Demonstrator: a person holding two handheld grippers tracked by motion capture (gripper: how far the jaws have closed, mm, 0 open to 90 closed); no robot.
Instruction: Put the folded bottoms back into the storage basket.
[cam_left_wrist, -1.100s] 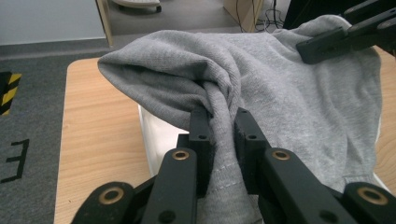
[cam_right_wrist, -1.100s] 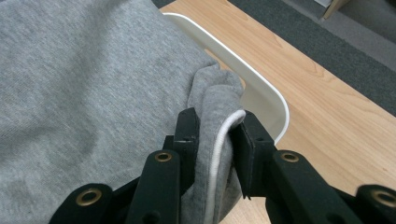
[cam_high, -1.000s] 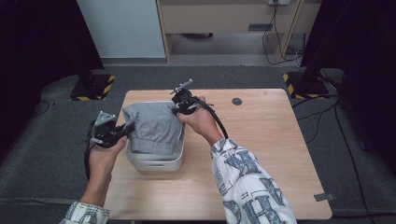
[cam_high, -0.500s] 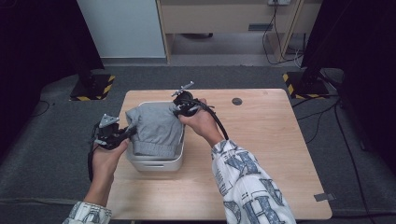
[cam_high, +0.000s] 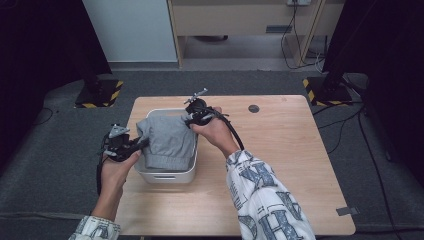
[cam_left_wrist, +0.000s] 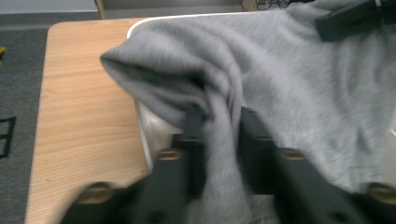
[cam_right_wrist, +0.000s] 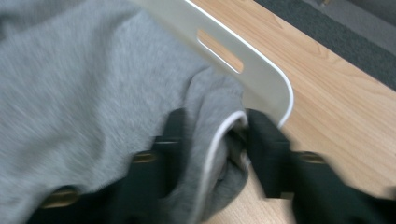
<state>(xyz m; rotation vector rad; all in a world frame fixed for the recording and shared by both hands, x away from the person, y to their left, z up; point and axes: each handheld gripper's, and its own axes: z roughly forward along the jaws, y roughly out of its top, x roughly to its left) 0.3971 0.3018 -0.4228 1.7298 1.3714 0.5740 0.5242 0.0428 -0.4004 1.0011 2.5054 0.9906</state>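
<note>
Both grippers have come down a little since a moment ago, and the grey cloth (cam_high: 167, 141) now sits lower and flatter in the white bin (cam_high: 167, 176), so it looks like the cloth is being put into the bin and is nearly there. From the high view, the left gripper (cam_high: 136, 146) is at the bin's left side and the right gripper (cam_high: 189, 120) is at the bin's far right corner, with the cloth spread between them over the top of the bin on the counter (cam_high: 280, 165). Some cloth still hangs over the left rim. From the left gripper view, the left gripper (cam_left_wrist: 218, 126) has its two black jaws pinched close on a fold of the grey cloth (cam_left_wrist: 289, 93), just over the white bin's edge (cam_left_wrist: 149, 130). From the right gripper view, the right gripper (cam_right_wrist: 212, 135) has its jaws squeezed on a bunched edge of the grey cloth (cam_right_wrist: 84, 84), and the bin's rim (cam_right_wrist: 243, 60) seems caught between them too, though it is blurry. I think the next thing is to let go so the cloth drops in.
</note>
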